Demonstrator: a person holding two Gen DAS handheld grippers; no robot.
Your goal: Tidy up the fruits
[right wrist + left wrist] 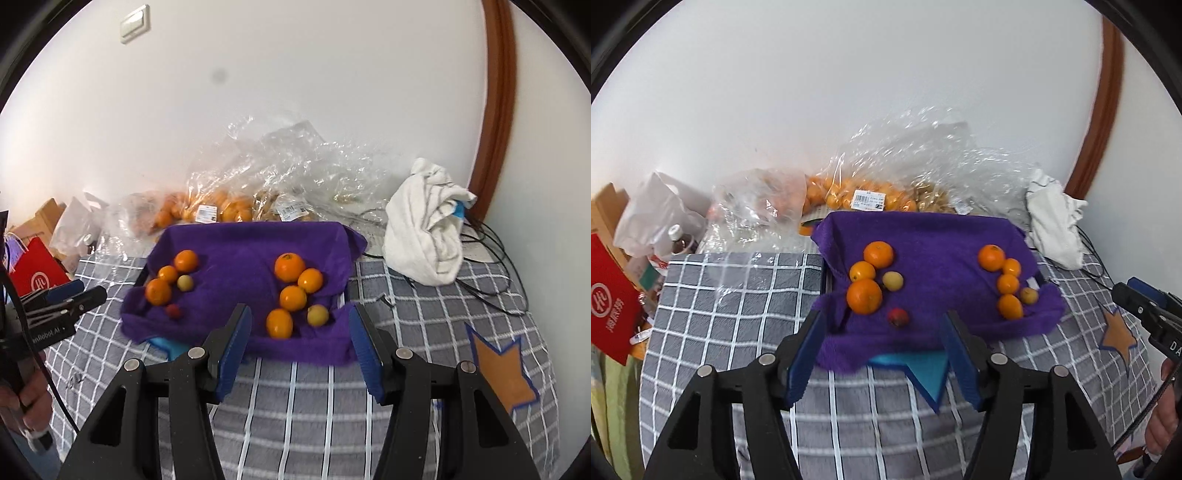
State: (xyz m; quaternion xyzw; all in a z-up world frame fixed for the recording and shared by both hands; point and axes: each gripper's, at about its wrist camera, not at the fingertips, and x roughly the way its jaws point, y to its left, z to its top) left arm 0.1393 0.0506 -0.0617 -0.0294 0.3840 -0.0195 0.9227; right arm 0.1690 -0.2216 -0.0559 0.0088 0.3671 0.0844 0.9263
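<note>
A: Left gripper (882, 350) parted, nothing between the pads; hovering over the near hem of the purple cloth (931, 236).

B: Right gripper (299, 343) likewise, empty, above checked blanket (295, 406).

A: Fruit in two clusters on the cloth: left group (871, 280) with a red one (898, 316), right group (1006, 284). Bare purple between the clusters.

B: Cloth's far edge close against the plastic bags (258, 177); wall behind.

A: Blue star (923, 373) under the near hem.

B: Only here: wall switch (135, 23), white towel (424, 236) in full.
</note>
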